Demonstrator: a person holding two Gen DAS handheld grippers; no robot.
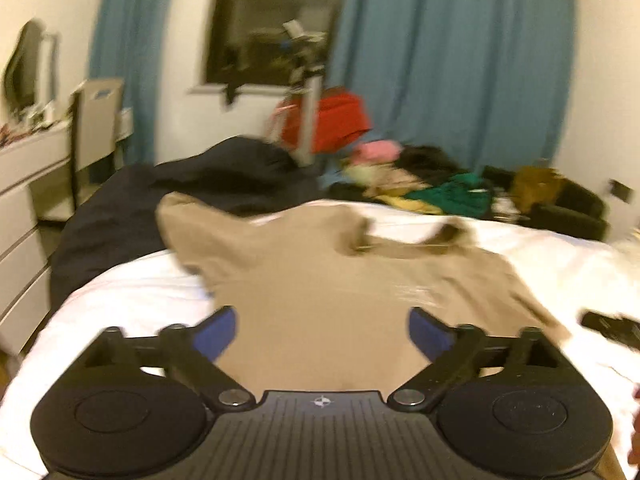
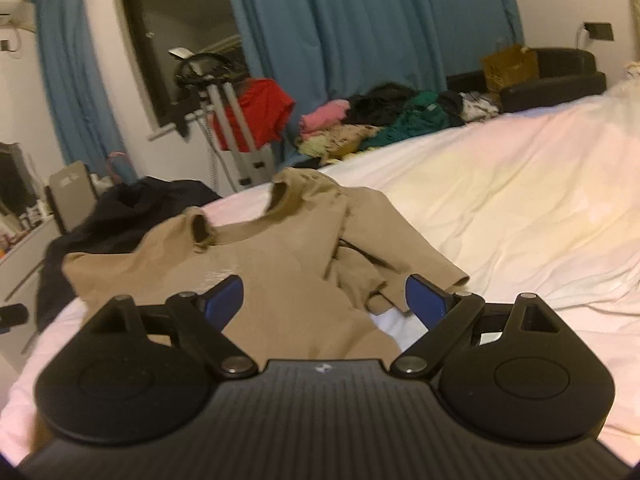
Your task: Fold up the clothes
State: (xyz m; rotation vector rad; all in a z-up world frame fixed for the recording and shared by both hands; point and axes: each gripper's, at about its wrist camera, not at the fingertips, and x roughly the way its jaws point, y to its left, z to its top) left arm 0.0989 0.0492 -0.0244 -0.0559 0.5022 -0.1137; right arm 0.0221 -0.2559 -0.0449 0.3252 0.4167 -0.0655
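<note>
The tan shirt [image 2: 280, 264] is soft matt cloth, the white sheet [image 2: 500, 208] smooth and creased. Both the left gripper [image 1: 322, 330] and right gripper [image 2: 324, 300] look matt black plastic with blue pads [image 2: 224, 300].

Bedroom backdrop, blue curtains and dark window

Long blue fabric curtains [image 2: 360, 28] hang at twelve o'clock; dark glass window [image 1: 272, 20] at eleven; white chest of drawers [image 1: 24, 208] at nine; black armchair [image 2: 560, 76] at two.

White bed [image 2: 520, 208] under tan shirt [image 2: 280, 264], perhaps remote [image 1: 610, 326].
</note>
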